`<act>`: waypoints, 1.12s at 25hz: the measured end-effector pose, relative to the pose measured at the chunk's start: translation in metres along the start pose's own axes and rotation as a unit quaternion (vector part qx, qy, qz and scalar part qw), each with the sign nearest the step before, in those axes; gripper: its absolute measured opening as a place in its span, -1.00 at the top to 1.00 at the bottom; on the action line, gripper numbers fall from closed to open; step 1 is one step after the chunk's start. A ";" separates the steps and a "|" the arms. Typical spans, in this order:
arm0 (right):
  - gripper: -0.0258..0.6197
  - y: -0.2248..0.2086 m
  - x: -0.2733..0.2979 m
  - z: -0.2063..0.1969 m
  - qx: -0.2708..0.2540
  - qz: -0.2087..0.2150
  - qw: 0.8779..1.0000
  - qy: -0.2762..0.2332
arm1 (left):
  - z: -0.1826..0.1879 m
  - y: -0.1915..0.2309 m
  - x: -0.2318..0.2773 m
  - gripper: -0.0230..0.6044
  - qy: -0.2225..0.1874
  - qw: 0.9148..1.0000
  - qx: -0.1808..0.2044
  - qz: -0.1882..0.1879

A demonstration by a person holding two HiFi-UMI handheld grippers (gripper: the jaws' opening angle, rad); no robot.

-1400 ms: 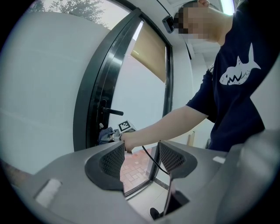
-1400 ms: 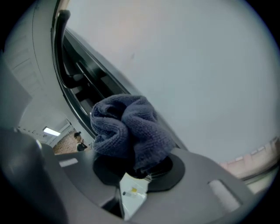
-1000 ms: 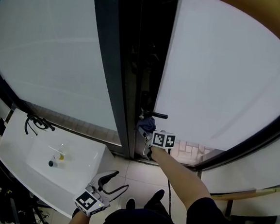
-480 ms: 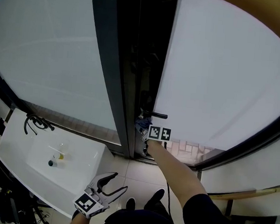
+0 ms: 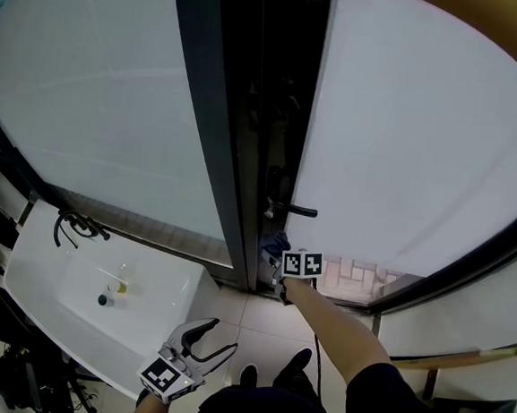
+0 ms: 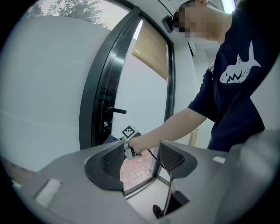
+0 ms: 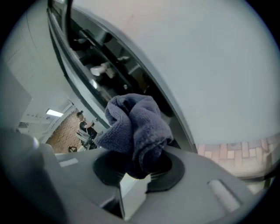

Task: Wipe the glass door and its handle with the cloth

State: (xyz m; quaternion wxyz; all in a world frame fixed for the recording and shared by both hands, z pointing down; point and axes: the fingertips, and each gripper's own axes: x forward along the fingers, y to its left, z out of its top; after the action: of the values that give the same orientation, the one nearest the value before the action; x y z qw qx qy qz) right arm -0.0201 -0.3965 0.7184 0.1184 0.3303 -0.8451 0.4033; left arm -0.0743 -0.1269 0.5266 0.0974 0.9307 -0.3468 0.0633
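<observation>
**Desk:** What dominates the frame?

**Photographer:** The frosted glass door, ajar against its dark door frame; a white washbasin sits low at left and pale floor tiles run beneath; brick paving shows through the clear strip at the door's foot.

**Desk:** Where is the work?

**Photographer:** At the door's edge; the person's right arm reaches forward, and the right tool is clamped tight on a bunched blue-grey cloth; the wad sits just below the black handle, close against the edge, though contact cannot be confirmed.

**Desk:** Why bunched?

**Photographer:** Likely so a thick pad leads and the jaws stay off the glass; being this close to the lever suggests the handle is next.

**Desk:** And the other side?

**Photographer:** The left tool hangs low by the waist, jaws apart with nothing between them; apparently parked clear of the swing.
</observation>
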 end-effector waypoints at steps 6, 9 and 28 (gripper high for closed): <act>0.64 0.067 -0.093 0.005 -0.134 0.043 0.989 -0.055 | 0.012 -0.003 0.003 0.14 -0.004 0.999 0.040 -0.024; 0.63 0.099 -0.160 0.009 -0.187 0.043 0.977 -0.099 | 0.019 -0.008 0.006 0.13 -0.014 0.997 0.054 -0.048; 0.63 0.164 -0.416 -0.095 -0.198 -0.068 0.951 -0.229 | 0.021 -0.102 0.015 0.13 -0.006 0.985 0.093 -0.144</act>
State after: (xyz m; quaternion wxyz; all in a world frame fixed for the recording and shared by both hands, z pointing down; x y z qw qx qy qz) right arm 0.1802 -0.0568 0.4868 0.0123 0.4407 -0.8878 0.1325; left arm 0.0054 -0.0654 0.4947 0.0165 0.9763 -0.2024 0.0750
